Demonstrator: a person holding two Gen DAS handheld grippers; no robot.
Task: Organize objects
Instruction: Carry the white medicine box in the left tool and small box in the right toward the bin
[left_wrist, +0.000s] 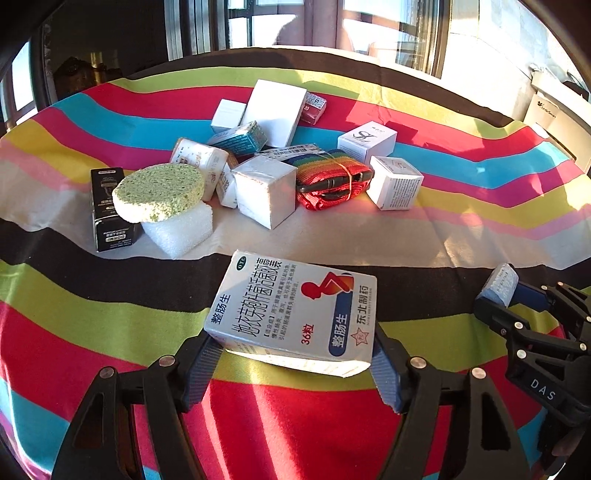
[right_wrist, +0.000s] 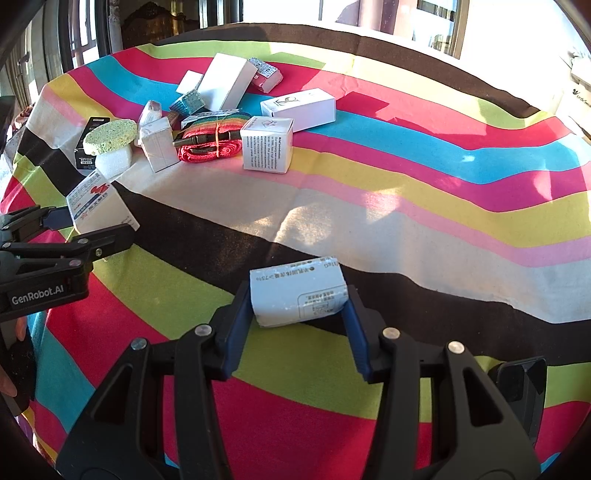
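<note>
My left gripper (left_wrist: 293, 347) is shut on a white and blue medicine box (left_wrist: 295, 310) with a red figure and Chinese print. It grips the box's near end by both sides, just above the striped cloth (left_wrist: 110, 332). The right wrist view shows the same gripper (right_wrist: 88, 225) and box (right_wrist: 98, 206) at the left edge. My right gripper (right_wrist: 297, 295) is shut on a small pale blue-white box (right_wrist: 299, 291) over the black stripe. This gripper (left_wrist: 517, 295) and its small box (left_wrist: 498, 284) also appear at the right of the left wrist view.
A pile lies farther back: a green round sponge (left_wrist: 159, 192) on a white foam block (left_wrist: 181, 229), a black box (left_wrist: 109, 210), several white boxes, and a rainbow strap bundle (left_wrist: 332, 181). A dark flat object (right_wrist: 517, 384) sits near the cloth's front right. Windows stand behind the table.
</note>
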